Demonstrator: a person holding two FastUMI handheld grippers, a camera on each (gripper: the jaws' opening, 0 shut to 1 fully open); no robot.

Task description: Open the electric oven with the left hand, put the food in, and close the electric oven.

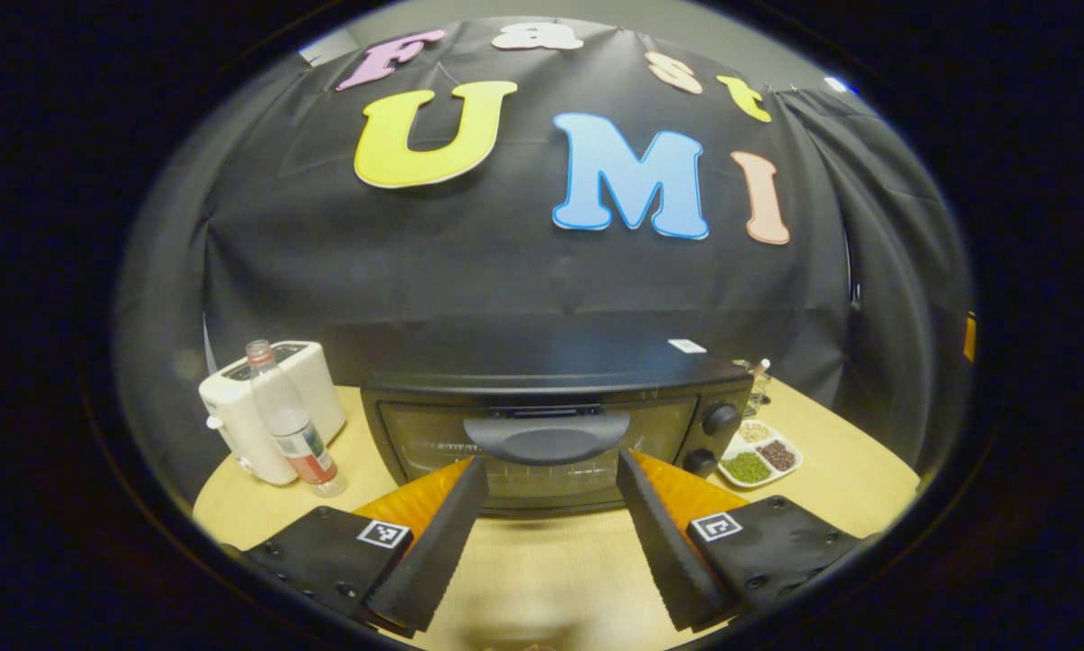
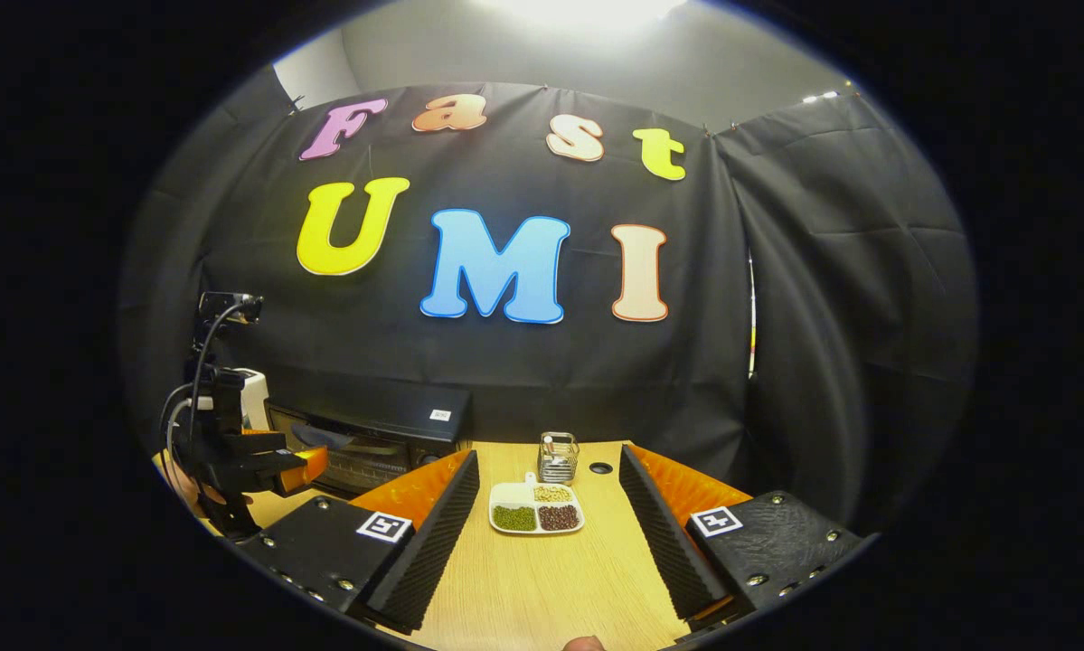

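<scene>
Light wooden surface (image 1: pixel 542 561) inside a booth with black cloth walls. Electric oven (image 1: pixel 555 434) sits toward the back of the surface against the cloth, long axis running side to side, glass door facing the left claw (image 1: pixel 551 470); door closed, its wide handle (image 1: pixel 548 437) lying horizontally along the top edge of the door, two knobs (image 1: pixel 721 419) stacked at the oven's right end. Left claw released, fingers spread wide, tips reaching up to either end of the handle; contact cannot be confirmed. To the left of the oven: white toaster (image 1: pixel 270 407), with a clear plastic bottle (image 1: pixel 290 420) standing upright just in front of it. To the right of the oven: white divided dish (image 1: pixel 758 455) holding green, dark and pale grains. Right claw (image 2: pixel 549 470) released, fingers wide apart, hovering over the bare surface with the divided dish (image 2: pixel 536 507) between its tips farther off; a small wire-mesh holder (image 2: pixel 558 457) stands just behind the dish. In the right gripper view the oven (image 2: pixel 370 434) lies at left, the left claw (image 2: pixel 311 457) in front of its door
</scene>
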